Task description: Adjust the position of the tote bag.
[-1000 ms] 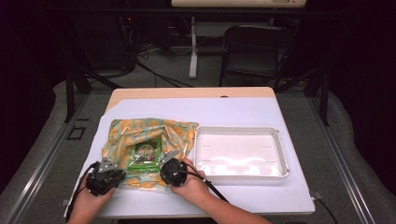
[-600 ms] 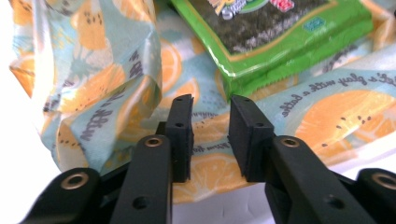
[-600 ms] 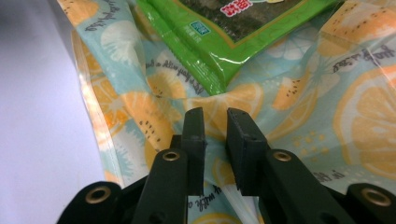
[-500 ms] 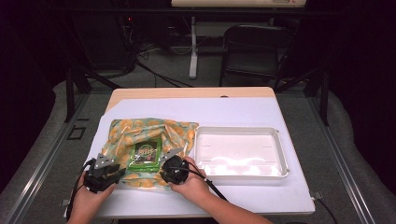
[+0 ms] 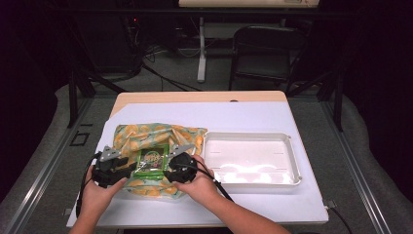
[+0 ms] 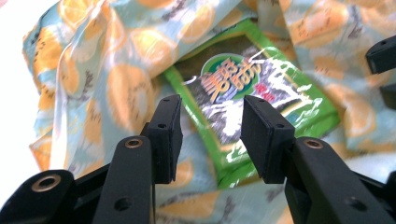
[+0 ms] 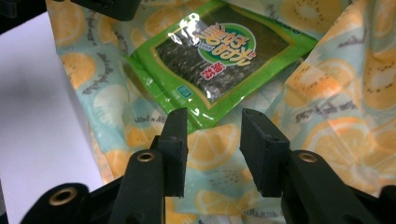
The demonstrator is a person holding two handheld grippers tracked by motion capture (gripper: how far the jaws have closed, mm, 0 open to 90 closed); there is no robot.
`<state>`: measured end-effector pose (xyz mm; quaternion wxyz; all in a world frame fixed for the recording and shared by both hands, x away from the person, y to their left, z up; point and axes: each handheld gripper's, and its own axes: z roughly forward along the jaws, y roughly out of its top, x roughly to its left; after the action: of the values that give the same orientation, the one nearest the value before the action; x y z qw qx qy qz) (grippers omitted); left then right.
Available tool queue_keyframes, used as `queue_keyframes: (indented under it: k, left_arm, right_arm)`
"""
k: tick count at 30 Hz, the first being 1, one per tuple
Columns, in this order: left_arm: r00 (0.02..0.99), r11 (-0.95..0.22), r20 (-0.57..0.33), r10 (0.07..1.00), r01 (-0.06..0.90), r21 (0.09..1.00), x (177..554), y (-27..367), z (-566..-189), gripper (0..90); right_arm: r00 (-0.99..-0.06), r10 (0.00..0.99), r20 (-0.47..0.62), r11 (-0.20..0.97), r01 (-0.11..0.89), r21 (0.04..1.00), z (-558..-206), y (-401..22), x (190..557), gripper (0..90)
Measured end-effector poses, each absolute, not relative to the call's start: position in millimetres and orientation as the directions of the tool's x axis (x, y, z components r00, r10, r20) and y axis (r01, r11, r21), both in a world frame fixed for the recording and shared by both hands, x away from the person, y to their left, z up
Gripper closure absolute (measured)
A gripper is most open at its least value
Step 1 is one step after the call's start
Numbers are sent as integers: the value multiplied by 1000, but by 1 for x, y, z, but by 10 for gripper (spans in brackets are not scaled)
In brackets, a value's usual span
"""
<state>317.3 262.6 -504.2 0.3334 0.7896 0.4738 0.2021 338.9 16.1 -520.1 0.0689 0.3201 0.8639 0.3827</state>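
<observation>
A cloth printed with orange slices (image 5: 146,134) lies crumpled on the white table cover. On it rests a green seaweed packet (image 5: 152,160). My left gripper (image 5: 129,168) hovers at the cloth's front left, and my right gripper (image 5: 168,170) at the packet's front right. In the left gripper view the jaws (image 6: 210,126) stand apart over the packet (image 6: 243,79) and cloth (image 6: 102,70), with nothing pinched. In the right gripper view the jaws (image 7: 212,140) gape above the cloth (image 7: 336,93), just short of the packet (image 7: 219,56). Both pairs of jaws have just been opening.
An empty white tray (image 5: 253,135) sits to the right of the cloth. Bare white cover (image 5: 234,114) stretches behind both. A dark chair (image 5: 263,48) and cables stand beyond the table's far edge.
Both hands have risen a little from the cloth's front edge. Both pairs of jaws have spread apart.
</observation>
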Motion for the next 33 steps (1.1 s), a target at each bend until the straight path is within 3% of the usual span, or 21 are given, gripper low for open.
queue_keyframes:
  k: [5, 13, 17, 20, 28, 33]
  left_arm:
    - [485, -333, 9, 875, 586, 739, 324, 252, -492, 576]
    - [484, -284, -57, 873, 600, 748, 341, 242, -478, 585]
    - [483, -301, -43, 874, 609, 734, 348, 239, -476, 651]
    - [477, -269, -90, 874, 630, 728, 355, 238, -476, 666]
    - [458, -242, -120, 881, 653, 718, 361, 241, -478, 711]
    - [448, -237, -116, 886, 654, 718, 362, 243, -482, 687]
  right_arm:
    - [-786, 605, 125, 500, 497, 709, -513, 17, 344, 630]
    - [-784, 612, 110, 487, 483, 728, -503, 23, 353, 625]
    - [-784, 612, 103, 492, 480, 726, -498, 25, 357, 620]
    - [-778, 622, 88, 500, 481, 721, -495, 29, 360, 620]
    - [-768, 636, 79, 494, 484, 722, -491, 38, 366, 563]
    - [-762, 643, 81, 490, 490, 721, -489, 42, 369, 522]
